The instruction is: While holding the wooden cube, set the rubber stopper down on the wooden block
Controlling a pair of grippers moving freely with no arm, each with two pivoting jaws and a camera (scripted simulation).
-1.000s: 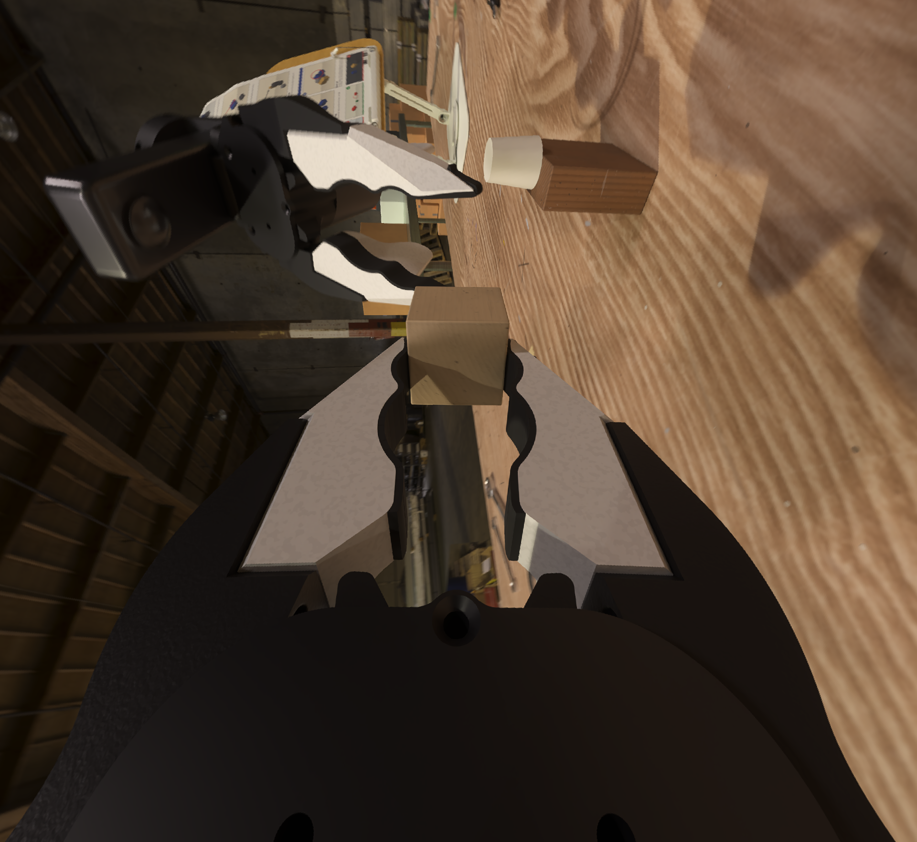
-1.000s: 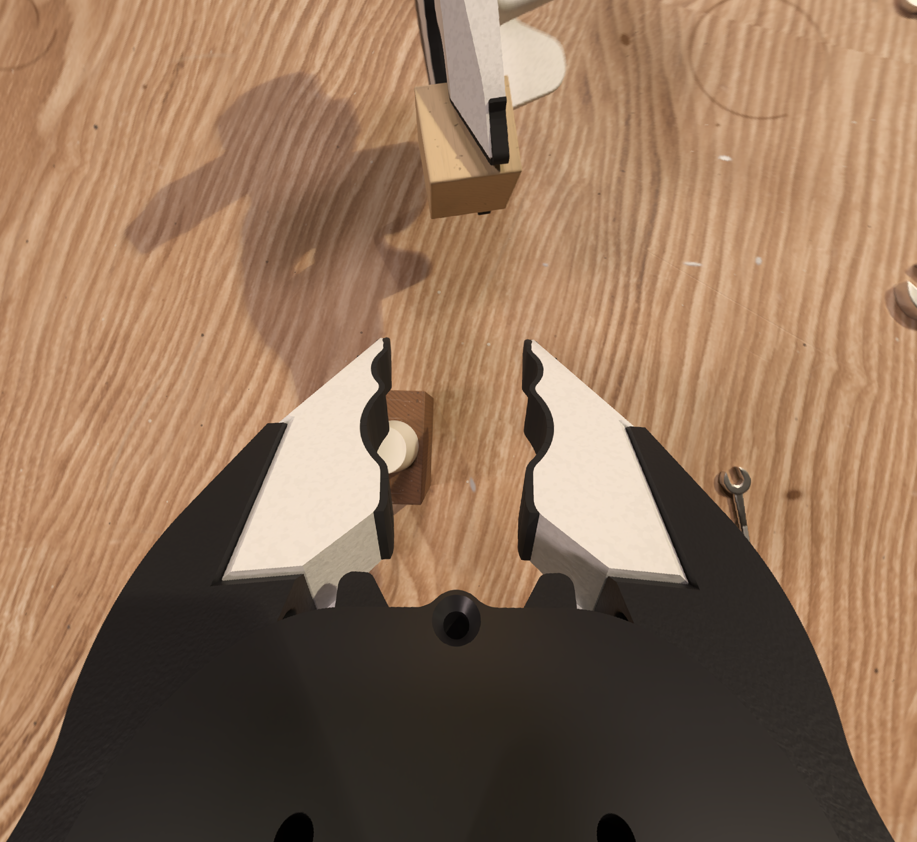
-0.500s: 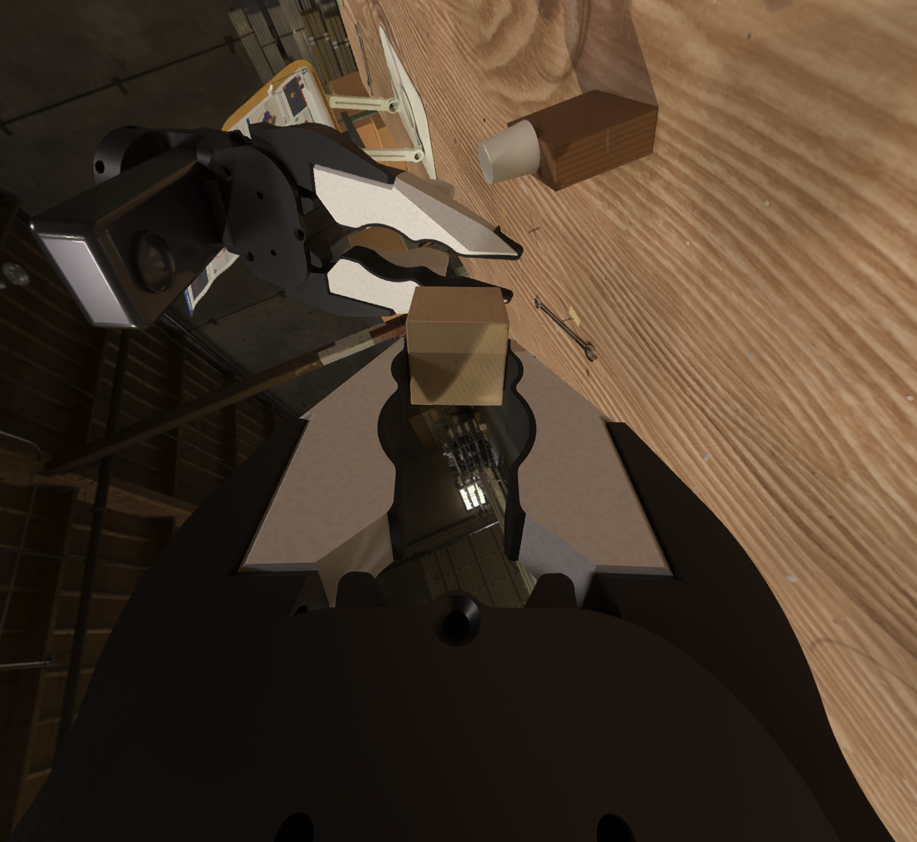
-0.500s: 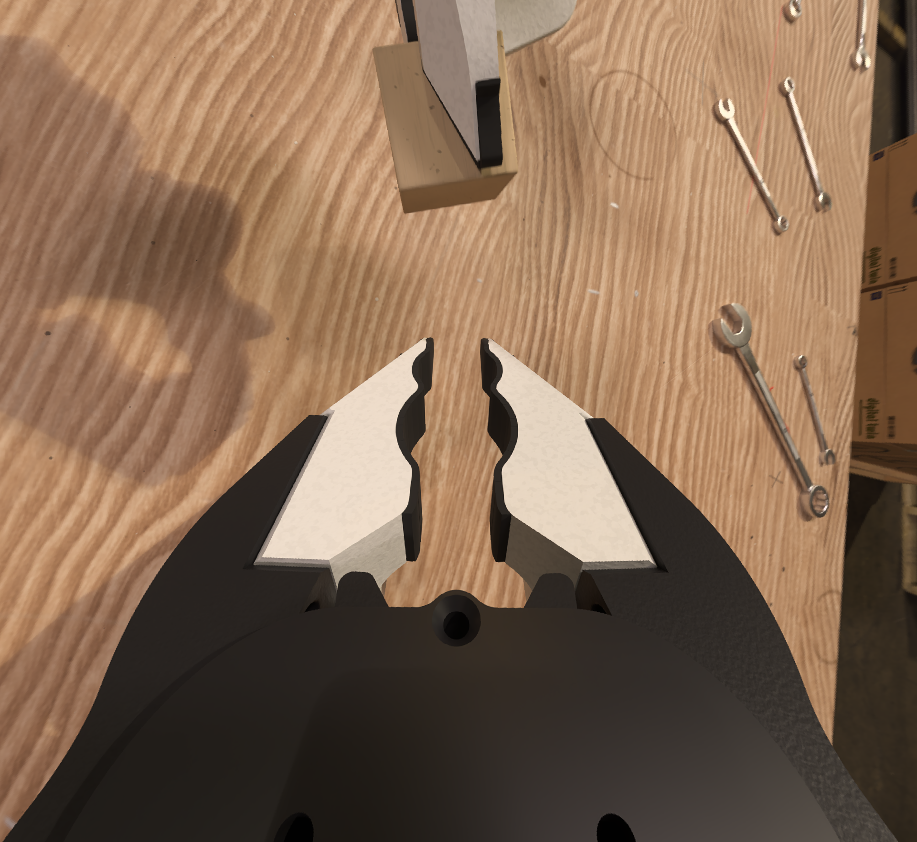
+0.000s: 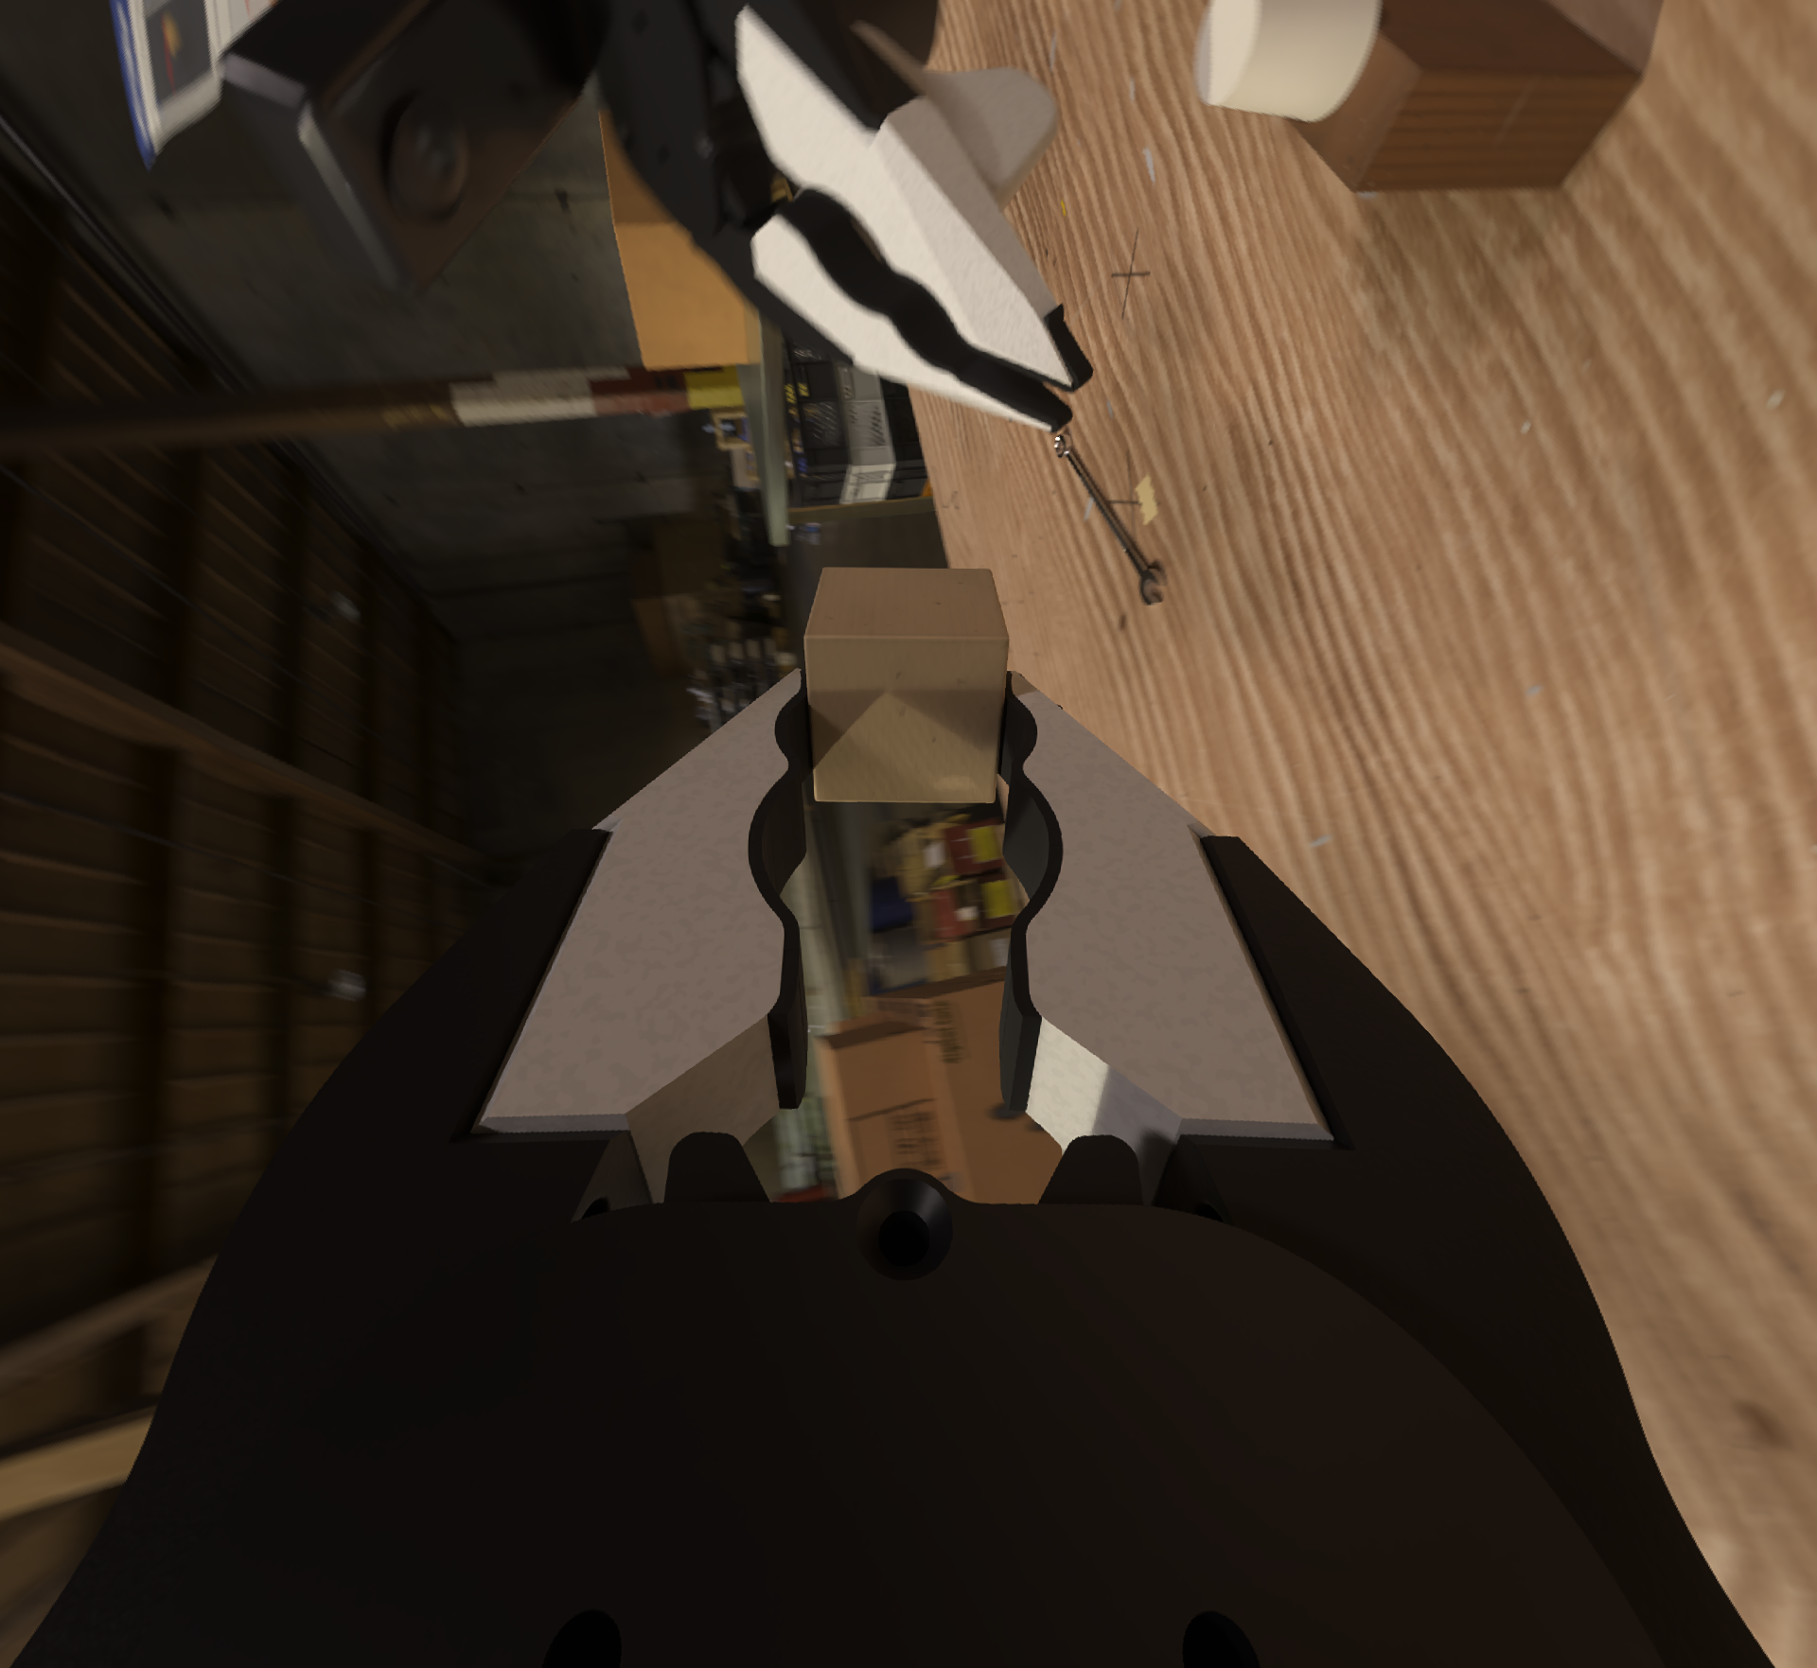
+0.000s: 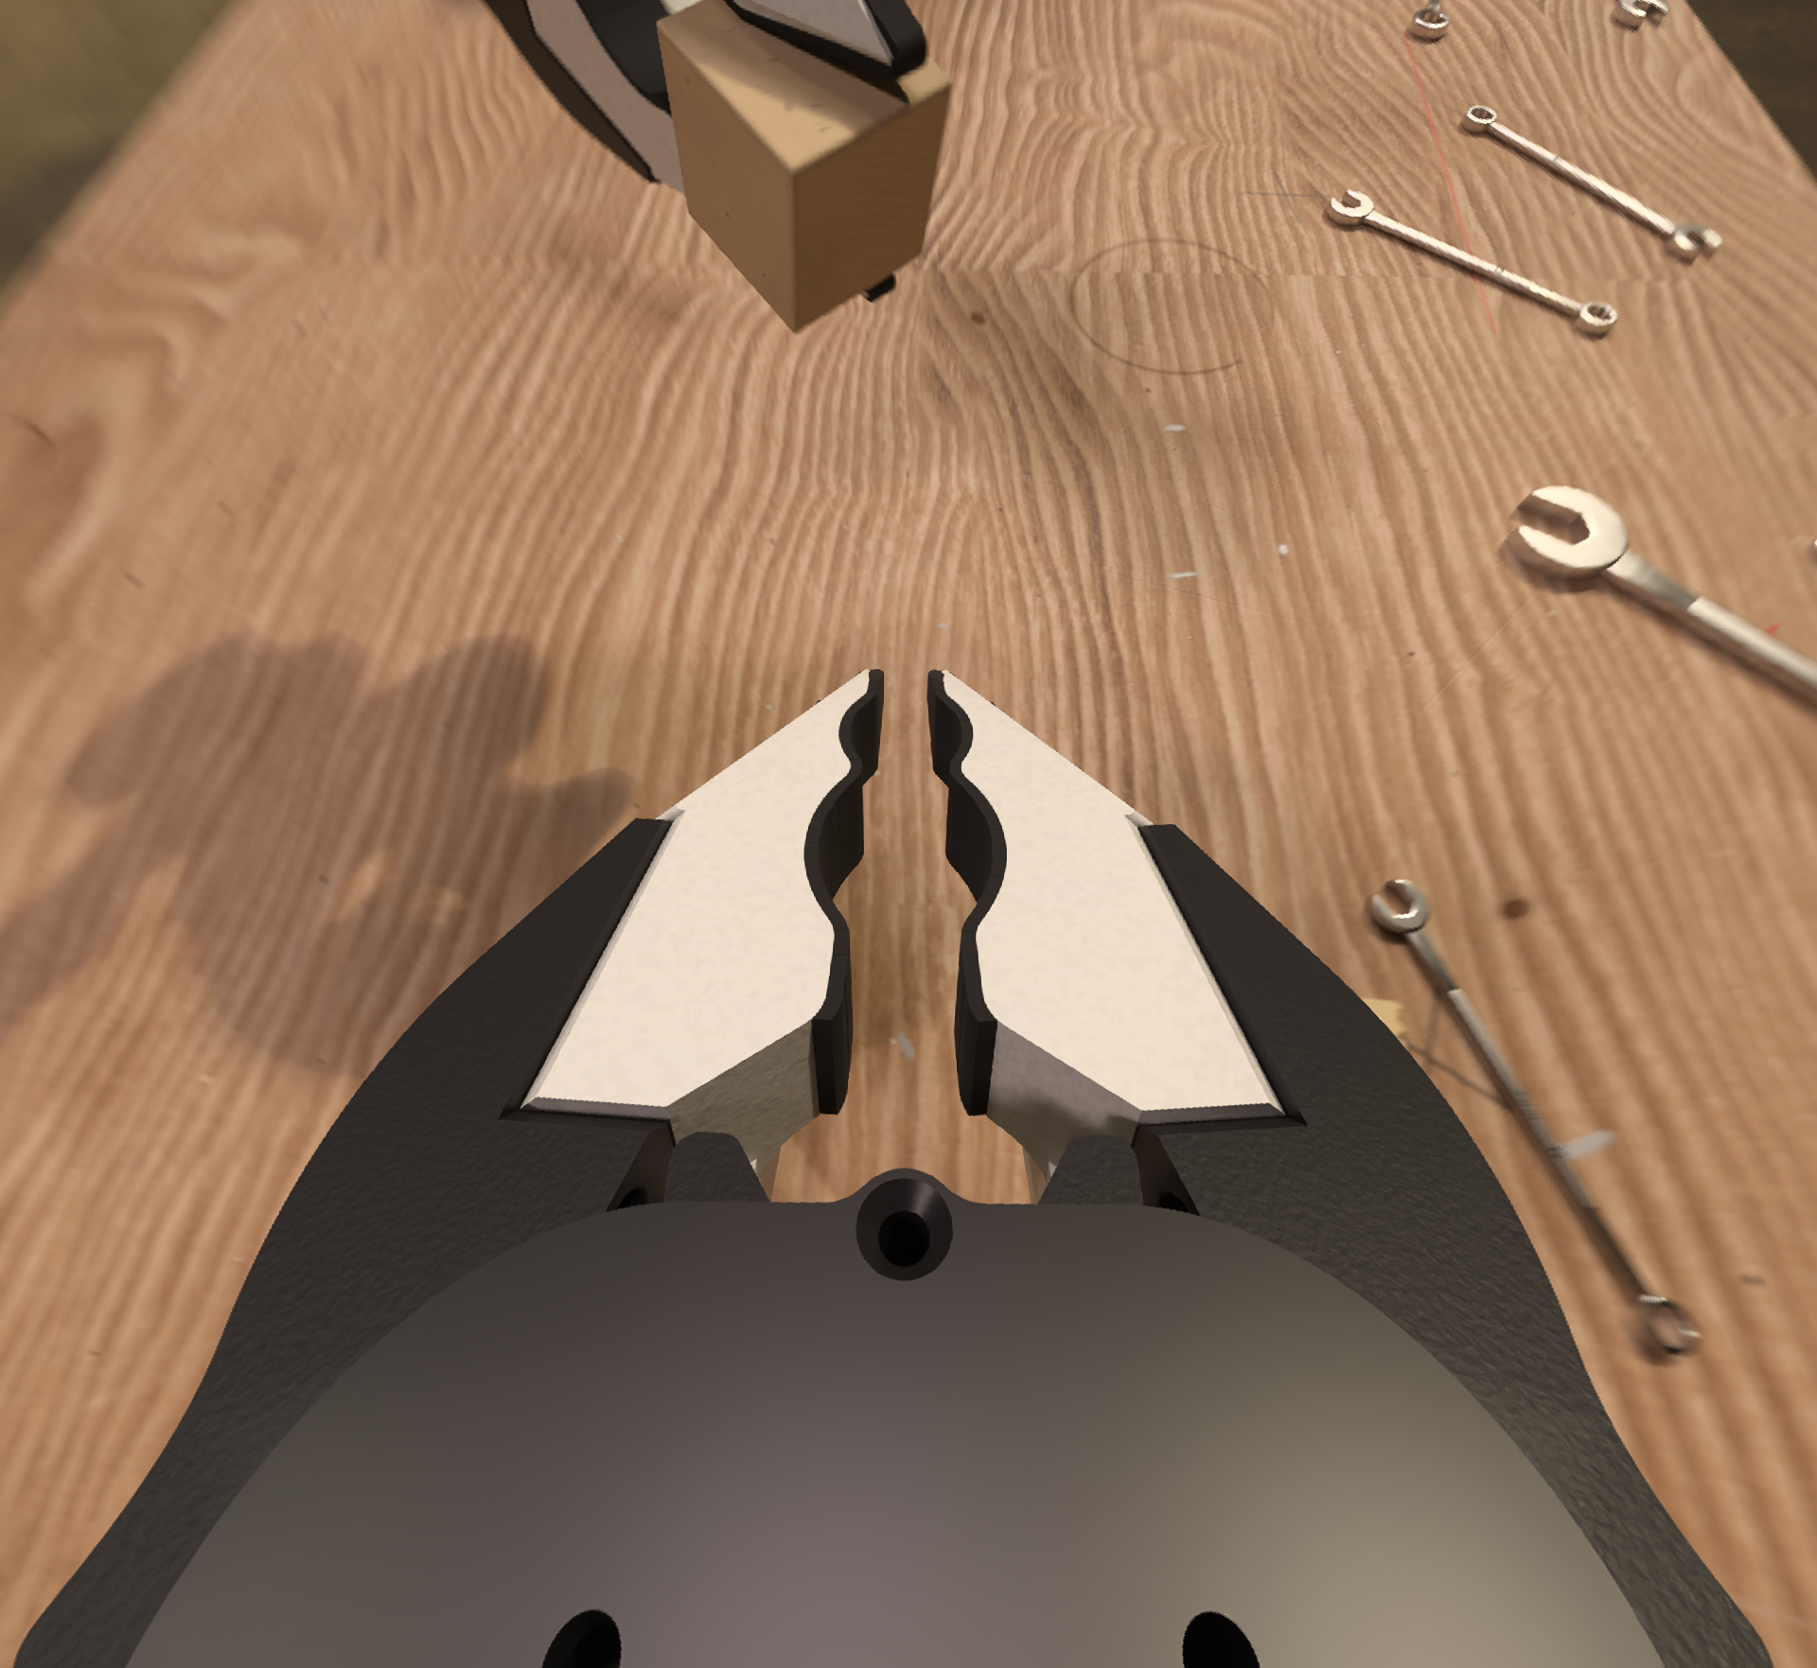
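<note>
Left wrist: stopper (image 5: 1283, 38) on block (image 5: 1465, 73), seemingly upright.

Two wrist views, shared tabletop (image 6: 1082, 490)

wooden cube (image 5: 903, 697): pale smooth wood | table (image 6: 688, 490): grained wood | wrench (image 6: 1662, 584): shiny metal | rubber stopper (image 5: 1288, 38): matt cream

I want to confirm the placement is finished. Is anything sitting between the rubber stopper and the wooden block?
Nothing visible does. The rubber stopper rests directly on the wooden block, and the right gripper is empty, nearly shut and clear of both.
</note>
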